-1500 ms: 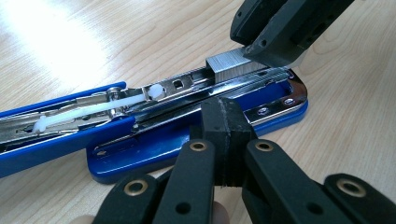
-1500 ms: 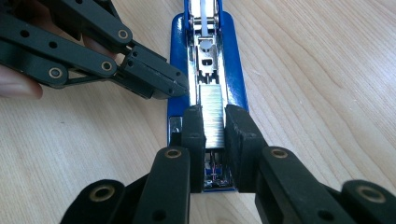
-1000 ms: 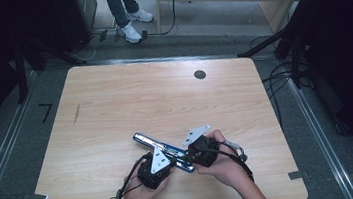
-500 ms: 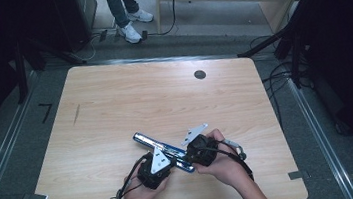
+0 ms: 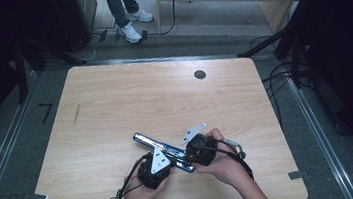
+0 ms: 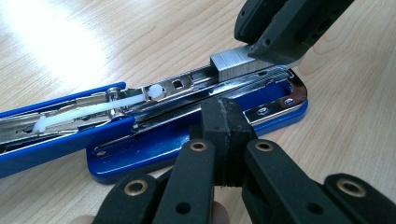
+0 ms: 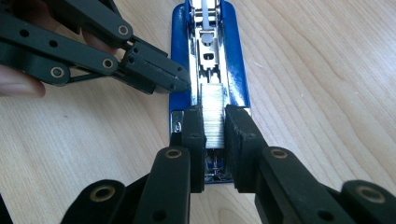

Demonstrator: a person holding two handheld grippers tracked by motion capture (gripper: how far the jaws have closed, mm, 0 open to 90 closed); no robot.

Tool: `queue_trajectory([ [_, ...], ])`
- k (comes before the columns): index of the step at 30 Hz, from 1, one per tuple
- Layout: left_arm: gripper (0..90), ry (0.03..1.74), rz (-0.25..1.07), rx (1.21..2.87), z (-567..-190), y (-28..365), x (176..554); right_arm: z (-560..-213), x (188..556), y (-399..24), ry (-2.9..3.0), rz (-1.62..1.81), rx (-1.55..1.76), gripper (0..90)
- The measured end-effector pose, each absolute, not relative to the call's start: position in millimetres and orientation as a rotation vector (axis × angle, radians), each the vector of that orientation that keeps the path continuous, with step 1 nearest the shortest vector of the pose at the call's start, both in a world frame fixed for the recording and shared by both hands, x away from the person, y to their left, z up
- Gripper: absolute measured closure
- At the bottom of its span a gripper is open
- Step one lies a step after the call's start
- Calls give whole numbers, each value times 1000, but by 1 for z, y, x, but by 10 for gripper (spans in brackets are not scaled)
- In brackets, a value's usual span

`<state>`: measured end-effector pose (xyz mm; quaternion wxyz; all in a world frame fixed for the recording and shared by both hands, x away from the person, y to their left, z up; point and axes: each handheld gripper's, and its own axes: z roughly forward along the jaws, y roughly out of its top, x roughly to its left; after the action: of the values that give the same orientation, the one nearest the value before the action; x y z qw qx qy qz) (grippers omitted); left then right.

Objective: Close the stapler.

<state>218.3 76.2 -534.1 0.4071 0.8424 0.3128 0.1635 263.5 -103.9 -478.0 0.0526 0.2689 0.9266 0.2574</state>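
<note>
Here the blue metal-and-plastic stapler (image 5: pixel 162 150) lies opened out flat on the light wooden table (image 5: pixel 115 106), its blue base (image 6: pixel 154 147) down and its chrome staple channel (image 7: pixel 211 70) facing up, and both grippers meet at it near the person's edge of the table.

The left gripper (image 6: pixel 228 122) has its two black jaws pressed fully together with nothing between them. Their joined tip rests against the long side of the stapler, right at the edge of the chrome channel, with the blue base just under and in front of it. In the right gripper view that same tip (image 7: pixel 180 83) comes in from the upper left and touches the left rim of the base, just ahead of the right gripper's own jaws.

The right gripper (image 7: pixel 215 133) is clamped on a silver strip of staples (image 7: pixel 212 109). The strip sits between its pads, one pad on each long side, and its far end lies in the chrome channel directly ahead of the jaws. From the left gripper view the strip (image 6: pixel 233 65) is up and to the right of the closed jaws, with the right gripper reaching down onto it from the top of the picture.

A white plastic pusher rod (image 6: pixel 93 109) runs along the channel beyond the strip, away from the right gripper.
</note>
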Motion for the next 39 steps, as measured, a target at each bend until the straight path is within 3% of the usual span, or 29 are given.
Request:
queue_trajectory([
  [39,900,789,408,2124,-534,77,219,-474,266,-97,2845,690,799,794],
])
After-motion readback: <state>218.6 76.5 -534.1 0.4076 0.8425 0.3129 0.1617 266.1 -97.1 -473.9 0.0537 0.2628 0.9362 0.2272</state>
